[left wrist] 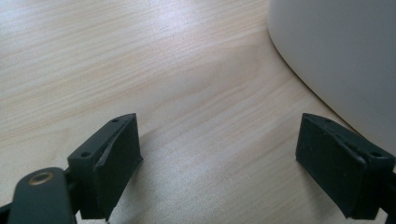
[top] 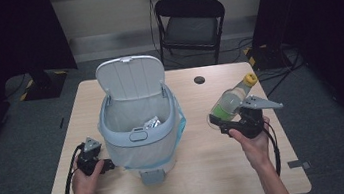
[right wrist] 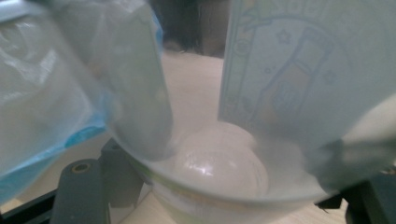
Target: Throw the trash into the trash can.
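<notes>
Right claw (top: pixel 224 120) grips bottle (top: pixel 231 100) above table (top: pixel 210 172), beside bin (top: pixel 137 132).

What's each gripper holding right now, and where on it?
The right gripper clamps the plastic bottle near its base. The left gripper is open and holds nothing.

Clear bottle (top: pixel 229 103), centre-right of frame, w/ yellow cap and green label band. Pale grey-white bin (top: pixel 136 127) mid-frame, lid (top: pixel 129 77) same shade, light-blue liner edge showing at its right side. Table (top: pixel 209 162): light wood grain. Both grippers black: left gripper (top: pixel 109 164) lower left, right gripper (top: pixel 222 126) w/ grey plate.
</notes>
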Demonstrator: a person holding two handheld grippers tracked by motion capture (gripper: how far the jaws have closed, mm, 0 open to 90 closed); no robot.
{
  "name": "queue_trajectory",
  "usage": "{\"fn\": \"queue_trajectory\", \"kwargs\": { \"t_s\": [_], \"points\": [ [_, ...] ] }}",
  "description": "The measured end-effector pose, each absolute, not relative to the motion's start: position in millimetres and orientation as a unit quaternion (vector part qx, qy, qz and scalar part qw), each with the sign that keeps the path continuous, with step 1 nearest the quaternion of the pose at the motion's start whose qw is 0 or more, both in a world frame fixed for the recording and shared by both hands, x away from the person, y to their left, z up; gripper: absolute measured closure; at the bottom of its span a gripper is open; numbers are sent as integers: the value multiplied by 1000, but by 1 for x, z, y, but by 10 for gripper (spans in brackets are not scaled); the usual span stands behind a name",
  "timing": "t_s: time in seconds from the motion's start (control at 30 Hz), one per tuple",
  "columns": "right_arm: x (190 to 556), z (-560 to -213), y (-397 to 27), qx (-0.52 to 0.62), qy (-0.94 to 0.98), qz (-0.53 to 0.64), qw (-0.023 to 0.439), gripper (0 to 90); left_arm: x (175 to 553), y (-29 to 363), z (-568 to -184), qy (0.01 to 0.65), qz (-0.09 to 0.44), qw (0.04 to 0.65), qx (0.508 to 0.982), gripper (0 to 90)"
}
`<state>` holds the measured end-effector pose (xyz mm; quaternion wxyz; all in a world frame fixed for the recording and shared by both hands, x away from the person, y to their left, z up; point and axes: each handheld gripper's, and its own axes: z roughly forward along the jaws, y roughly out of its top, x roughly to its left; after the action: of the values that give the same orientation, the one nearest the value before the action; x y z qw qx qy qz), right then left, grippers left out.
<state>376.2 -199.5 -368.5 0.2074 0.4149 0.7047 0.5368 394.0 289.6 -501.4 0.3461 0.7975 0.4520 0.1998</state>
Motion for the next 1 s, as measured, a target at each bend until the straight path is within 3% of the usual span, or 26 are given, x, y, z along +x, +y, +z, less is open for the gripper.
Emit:
{"fn": "queue_trajectory", "kwargs": {
  "t_s": [1.0],
  "points": [
    [366,-295,-173,345,684,603,222,272,394,289,-501,453,200,347,797,132]
  ]
}}
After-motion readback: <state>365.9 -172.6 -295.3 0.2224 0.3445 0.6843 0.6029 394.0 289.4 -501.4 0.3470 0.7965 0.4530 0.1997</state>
